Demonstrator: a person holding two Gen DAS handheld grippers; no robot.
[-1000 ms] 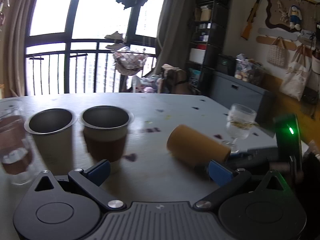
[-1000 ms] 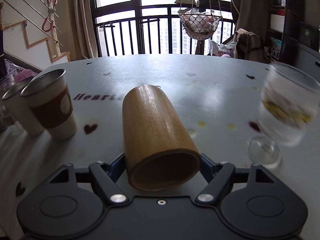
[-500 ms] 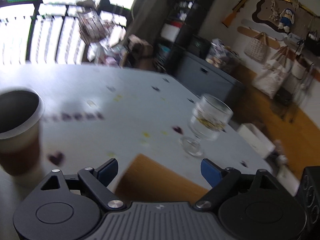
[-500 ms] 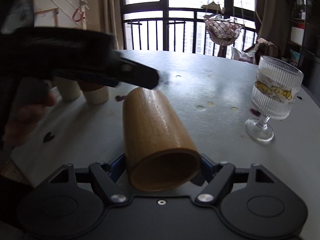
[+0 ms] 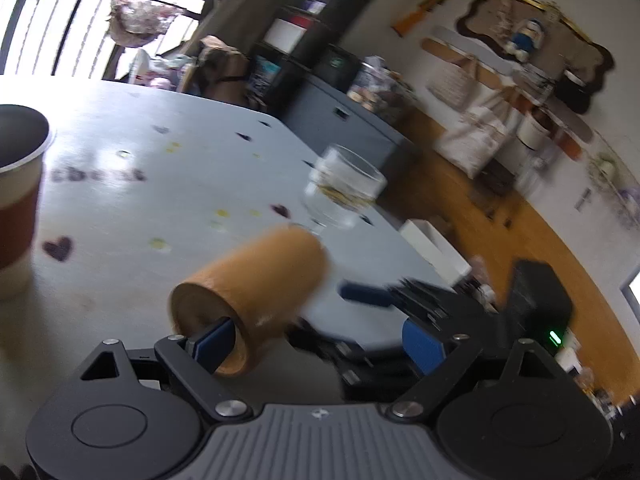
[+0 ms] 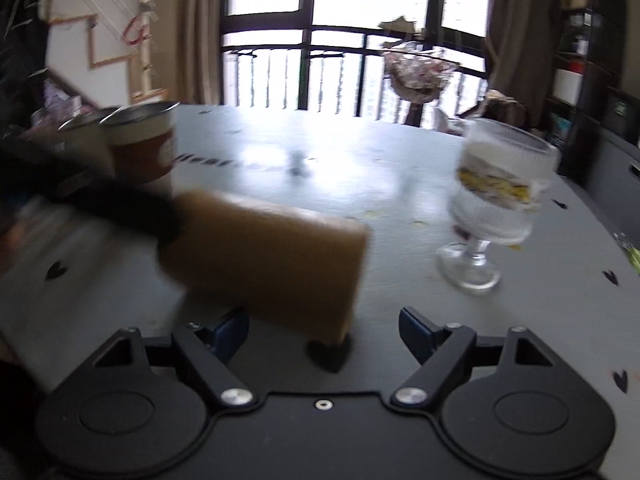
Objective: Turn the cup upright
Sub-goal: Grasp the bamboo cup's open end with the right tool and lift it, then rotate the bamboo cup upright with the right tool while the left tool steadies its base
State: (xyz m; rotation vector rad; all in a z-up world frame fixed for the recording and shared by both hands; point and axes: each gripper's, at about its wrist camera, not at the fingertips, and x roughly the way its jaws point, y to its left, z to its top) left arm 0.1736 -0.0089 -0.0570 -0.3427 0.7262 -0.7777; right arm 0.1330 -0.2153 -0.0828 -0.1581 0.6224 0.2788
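The brown wooden cup point(image 5: 256, 292) lies on its side on the grey table point(image 5: 132, 208), mouth toward the left gripper. My left gripper point(image 5: 316, 344) is open; its left finger point(image 5: 212, 342) reaches inside the cup's mouth and the right finger stands clear. In the right wrist view the cup point(image 6: 272, 264) lies tilted across the table, one end under the left gripper's dark finger point(image 6: 120, 204). My right gripper point(image 6: 324, 330) is open and empty just before the cup. The right gripper also shows in the left wrist view point(image 5: 372, 296), beyond the cup.
A ribbed stemmed glass point(image 6: 492, 204) stands right of the cup, also in the left wrist view point(image 5: 344, 192). Two steel cups with sleeves point(image 6: 144, 148) stand at the left. The table edge drops to a wooden floor point(image 5: 520, 248) on the right.
The right gripper has let go of the cup and drawn back. The cup has swung sideways. The left gripper has come in and put one finger into its mouth.
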